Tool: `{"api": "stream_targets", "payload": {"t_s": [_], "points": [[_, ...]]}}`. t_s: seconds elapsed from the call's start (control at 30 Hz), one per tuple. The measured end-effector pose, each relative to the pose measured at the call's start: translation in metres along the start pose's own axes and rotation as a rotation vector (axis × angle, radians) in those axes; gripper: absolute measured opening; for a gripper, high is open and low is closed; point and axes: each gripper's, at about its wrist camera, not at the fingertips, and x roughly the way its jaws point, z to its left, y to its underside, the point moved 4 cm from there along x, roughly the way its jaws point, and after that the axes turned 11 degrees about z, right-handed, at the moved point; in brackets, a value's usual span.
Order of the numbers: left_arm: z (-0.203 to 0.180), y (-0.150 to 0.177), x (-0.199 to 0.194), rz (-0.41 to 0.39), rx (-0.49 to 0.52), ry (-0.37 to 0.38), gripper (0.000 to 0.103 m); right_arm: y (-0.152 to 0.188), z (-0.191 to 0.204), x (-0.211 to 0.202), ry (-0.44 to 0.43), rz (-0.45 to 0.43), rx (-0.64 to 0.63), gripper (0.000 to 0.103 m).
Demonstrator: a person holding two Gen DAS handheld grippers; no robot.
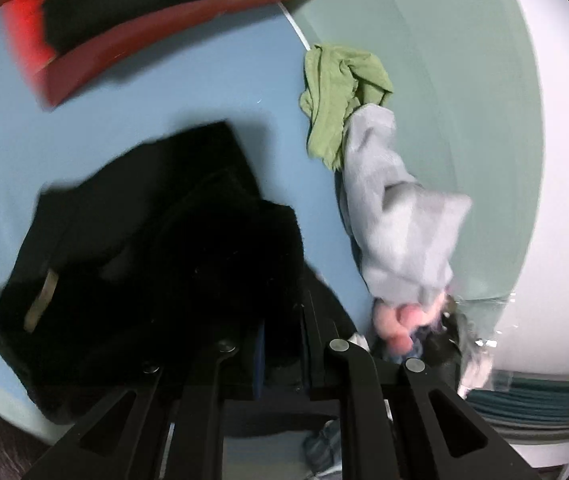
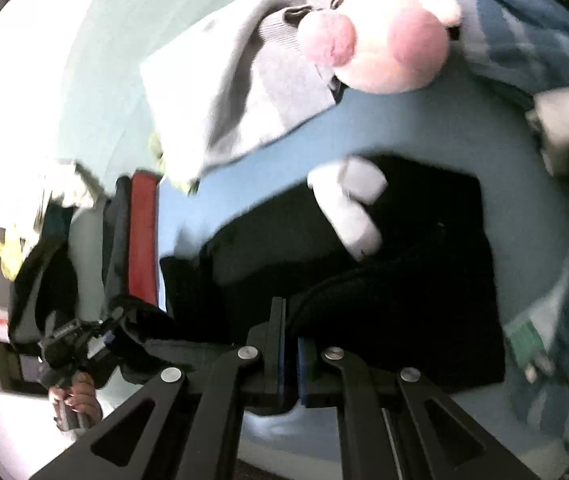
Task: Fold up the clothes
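A black garment (image 1: 156, 232) lies half folded on the pale blue surface (image 1: 124, 120), with one part lifted off it. My left gripper (image 1: 284, 316) is shut on a thick fold of it, and black cloth fills the gap between the fingers. In the right wrist view the same black garment (image 2: 404, 280) spreads ahead. My right gripper (image 2: 290, 320) is shut on its raised edge. A white patch (image 2: 348, 208) shows on the black cloth. At the lower left of that view a hand (image 2: 80, 396) holds the left gripper (image 2: 64, 340), with black cloth trailing from it.
A green cloth (image 1: 336, 92), a grey sweater (image 1: 388, 216) and a pink plush toy (image 2: 384, 40) lie along the far edge by the wall. Blue plaid fabric (image 2: 524, 40) sits at the right. A red and black item (image 1: 144, 20) lies beyond the garment.
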Motion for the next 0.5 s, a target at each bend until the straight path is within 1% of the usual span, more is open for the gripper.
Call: {"api": "stream_targets", "payload": {"t_s": [0.07, 0.17, 0.23, 0.27, 0.3, 0.33, 0.37, 0.4, 0.43, 0.5], "points": [[-0.005, -0.02, 0.016, 0.025, -0.002, -0.012, 0.014, -0.022, -0.003, 0.007, -0.01, 0.002, 0.027, 0.004], [-0.001, -0.043, 0.037, 0.06, -0.052, 0.038, 0.014, -0.052, -0.012, 0.019, -0.026, 0.01, 0.078, 0.004], [0.004, -0.056, 0.047, 0.065, -0.099, 0.068, 0.014, -0.062, -0.02, 0.027, -0.044, 0.016, 0.112, 0.005], [0.007, -0.061, 0.05, 0.066, -0.123, 0.081, 0.023, -0.065, -0.023, 0.03, -0.053, 0.018, 0.125, 0.007], [0.009, -0.066, 0.051, 0.058, -0.155, 0.113, 0.028, -0.069, -0.027, 0.033, -0.062, 0.019, 0.138, 0.012], [0.011, -0.07, 0.047, 0.035, -0.183, 0.156, 0.045, -0.072, -0.03, 0.036, -0.071, 0.02, 0.151, 0.02], [0.01, -0.072, 0.042, 0.005, -0.192, 0.198, 0.067, -0.072, -0.033, 0.034, -0.087, 0.007, 0.159, 0.04], [0.007, -0.072, 0.034, -0.026, -0.182, 0.242, 0.077, -0.07, -0.032, 0.029, -0.104, -0.007, 0.158, 0.047], [0.004, -0.072, 0.025, -0.058, -0.164, 0.29, 0.081, -0.068, -0.032, 0.024, -0.117, -0.023, 0.152, 0.054], [-0.003, -0.065, 0.008, -0.088, -0.097, 0.35, 0.081, -0.06, -0.029, 0.002, -0.114, -0.082, 0.124, 0.058]]}}
